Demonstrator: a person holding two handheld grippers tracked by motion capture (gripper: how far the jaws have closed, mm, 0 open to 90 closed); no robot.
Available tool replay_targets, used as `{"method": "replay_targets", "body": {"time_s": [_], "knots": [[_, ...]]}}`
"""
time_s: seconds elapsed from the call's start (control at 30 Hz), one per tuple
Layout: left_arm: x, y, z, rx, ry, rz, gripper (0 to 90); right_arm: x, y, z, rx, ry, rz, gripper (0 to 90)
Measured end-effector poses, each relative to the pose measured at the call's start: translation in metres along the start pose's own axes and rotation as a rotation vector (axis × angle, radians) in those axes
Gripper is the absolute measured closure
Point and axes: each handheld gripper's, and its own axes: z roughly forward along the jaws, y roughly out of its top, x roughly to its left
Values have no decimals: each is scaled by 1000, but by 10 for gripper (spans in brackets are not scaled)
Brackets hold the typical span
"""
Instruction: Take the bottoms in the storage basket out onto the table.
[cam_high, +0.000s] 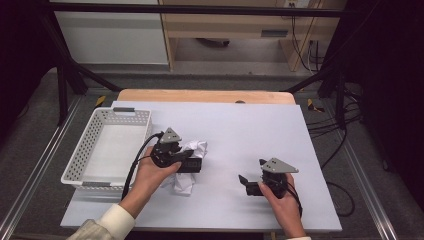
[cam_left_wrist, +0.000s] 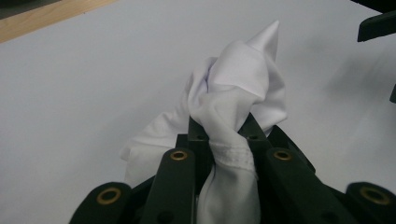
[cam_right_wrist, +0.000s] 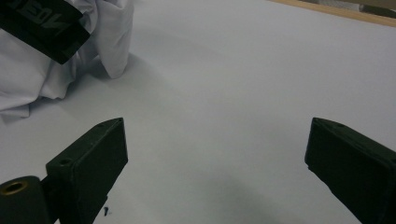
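A: What lies on the white table (cam_high: 260, 130)?

B: At its left edge stands a white basket (cam_high: 87, 145). Just right of the basket a crumpled white cloth (cam_high: 192, 150) lies on the table.

A: And the grippers?

B: The left gripper (cam_left_wrist: 223, 130) has its jaws clamped on a fold of the cloth. The right gripper (cam_right_wrist: 215, 154) is well apart from the cloth, over bare table, with its jaws spread wide and nothing between them.
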Motion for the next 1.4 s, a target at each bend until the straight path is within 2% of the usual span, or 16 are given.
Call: {"method": "replay_targets", "body": {"time_s": [0.57, 1.03, 1.1, 1.2, 1.27, 1.4], "knots": [[-6, -3, 9, 13, -21, 11, 774, 0, 0, 0, 4, 2, 1, 60], [-9, -6, 17, 31, -35, 19, 730, 0, 0, 0, 1, 2, 0, 59], [-10, -6, 18, 33, -29, 16, 666, 0, 0, 0, 1, 2, 0, 59], [-11, -6, 20, 34, -13, 17, 484, 0, 0, 0, 2, 0, -2, 59], [-10, -5, 20, 26, -3, -5, 400, 1, 0, 0, 4, 1, -6, 59], [-7, -3, 16, -10, 15, -36, 307, 1, 0, 0, 2, 0, -10, 58]]}}
